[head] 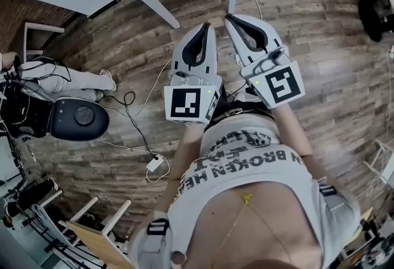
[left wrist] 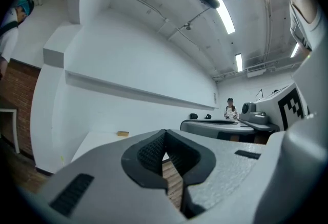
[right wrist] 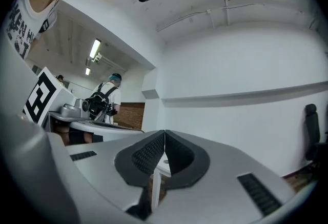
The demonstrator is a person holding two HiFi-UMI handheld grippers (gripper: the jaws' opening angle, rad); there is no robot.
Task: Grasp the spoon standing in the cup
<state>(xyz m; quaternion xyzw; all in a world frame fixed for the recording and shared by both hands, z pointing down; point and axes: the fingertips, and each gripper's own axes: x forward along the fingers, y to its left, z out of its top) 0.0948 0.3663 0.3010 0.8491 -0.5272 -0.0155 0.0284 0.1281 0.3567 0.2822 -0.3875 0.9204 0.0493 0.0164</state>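
Left claw [left wrist: 165, 136], jaws together, nothing between; white table [left wrist: 97, 145] beyond

Bold black capitals across the front of the person's white T-shirt [head: 246, 166] read "N BROKEN", with "HE" opening the line beneath; the print above them is too creased to make out. The marker cube on the left gripper [head: 206, 28] and the one on the right gripper [head: 229, 18] each show a black-and-white square pattern, with no letters or numbers. No other writing is legible.
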